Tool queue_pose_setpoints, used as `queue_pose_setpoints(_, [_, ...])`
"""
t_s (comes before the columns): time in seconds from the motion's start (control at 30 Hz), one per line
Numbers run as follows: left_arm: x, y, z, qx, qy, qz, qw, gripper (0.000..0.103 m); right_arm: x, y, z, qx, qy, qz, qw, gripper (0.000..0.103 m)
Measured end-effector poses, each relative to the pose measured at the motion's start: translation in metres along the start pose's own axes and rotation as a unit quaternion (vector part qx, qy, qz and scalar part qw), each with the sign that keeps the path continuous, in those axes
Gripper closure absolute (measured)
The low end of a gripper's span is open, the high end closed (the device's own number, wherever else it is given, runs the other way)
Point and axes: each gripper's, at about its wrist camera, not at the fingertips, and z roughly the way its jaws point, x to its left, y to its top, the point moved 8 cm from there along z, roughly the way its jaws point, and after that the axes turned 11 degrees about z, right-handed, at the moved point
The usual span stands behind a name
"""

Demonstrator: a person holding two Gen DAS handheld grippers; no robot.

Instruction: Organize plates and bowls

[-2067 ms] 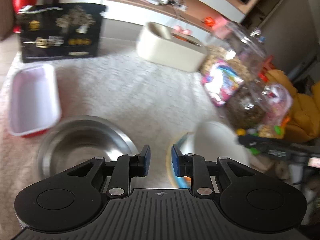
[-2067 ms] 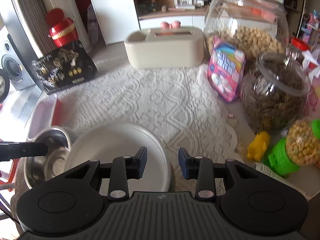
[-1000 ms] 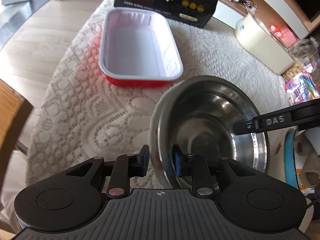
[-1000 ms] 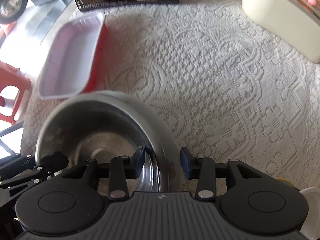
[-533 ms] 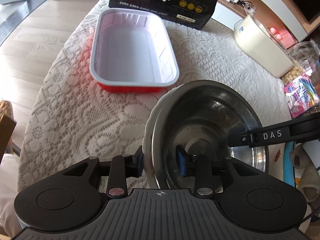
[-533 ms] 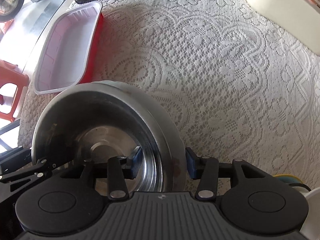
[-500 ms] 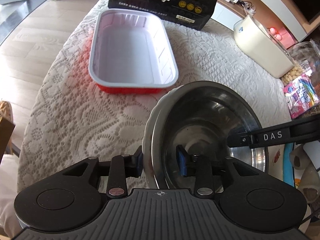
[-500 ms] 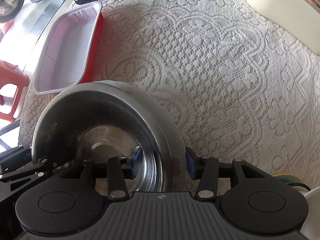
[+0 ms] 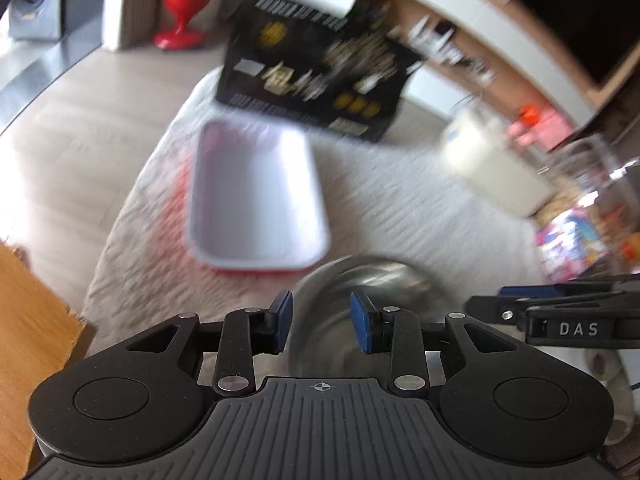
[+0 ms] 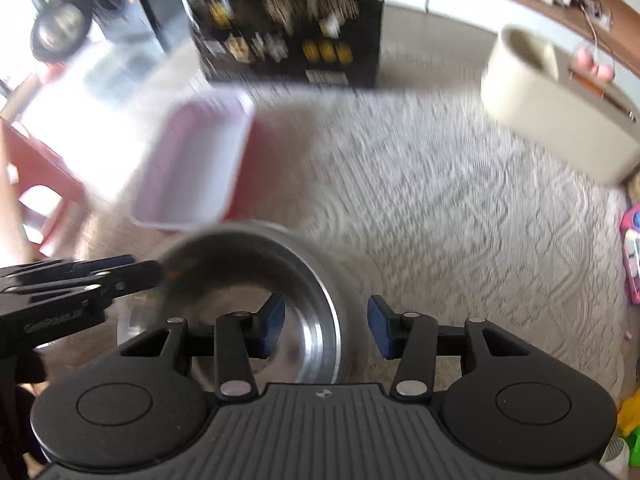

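**Both grippers loose around the steel bowl's rim**

White lace cloth [image 10: 460, 208] covers our table, and both wrist views are smeared by motion. On it, near us, sits the stainless steel bowl [image 10: 320, 280], upright, between the two tools. Just beyond it to the far left lies the red tray with a white inside [image 9: 256, 196], close to the bowl; whether they touch we cannot tell. Farther back stands a black printed box [image 9: 316, 76], and to the far right a cream oblong container [image 10: 560, 120].

Our left gripper [image 9: 320, 320] straddles the bowl's left rim, one blue pad outside the wall and one over the inside. Its jaws stand apart, having just closed a little after opening, and the pads show gaps on both sides of the rim, so nothing is clamped. Our right gripper [image 10: 326, 330] straddles the right rim the same way, jaws apart with clear space to either side of the steel wall; they have just been opening, and the bowl is between them but not gripped.

From the left wrist view the right tool's fingers reach in from the right [image 9: 560, 312], beside the bowl
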Motion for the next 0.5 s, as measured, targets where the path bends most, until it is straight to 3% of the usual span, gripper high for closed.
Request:
queue_pose_setpoints(0.1, [-0.033, 0.01, -0.013, -0.04, -0.046, 0.015, 0.998, 0.07, -0.01, 0.0, -0.037, -0.044, 0.033, 0.003, 0.998, 0.056])
queue_pose_setpoints(0.17, [-0.062, 0.012, -0.013, -0.053, -0.084, 0.022, 0.9948, 0.079, -0.025, -0.001, -0.059, -0.075, 0.028, 0.002, 0.997, 0.056])
queue_pose_setpoints(0.33, [-0.129, 0.009, 0.005, -0.022, -0.191, 0.028, 0.981, 0.087, -0.079, -0.019, -0.104, -0.134, -0.002, 0.014, 0.991, 0.054])
queue_pose_setpoints(0.4, [-0.151, 0.009, 0.007, -0.009, -0.2, 0.038, 0.979, 0.087, -0.105, -0.027, -0.113, -0.142, -0.007, 0.033, 0.989, 0.053])
queue_pose_setpoints(0.5, [-0.173, 0.008, 0.003, -0.009, -0.151, 0.09, 0.9843, 0.088, -0.141, -0.04, -0.118, -0.153, -0.013, 0.066, 0.986, 0.053])
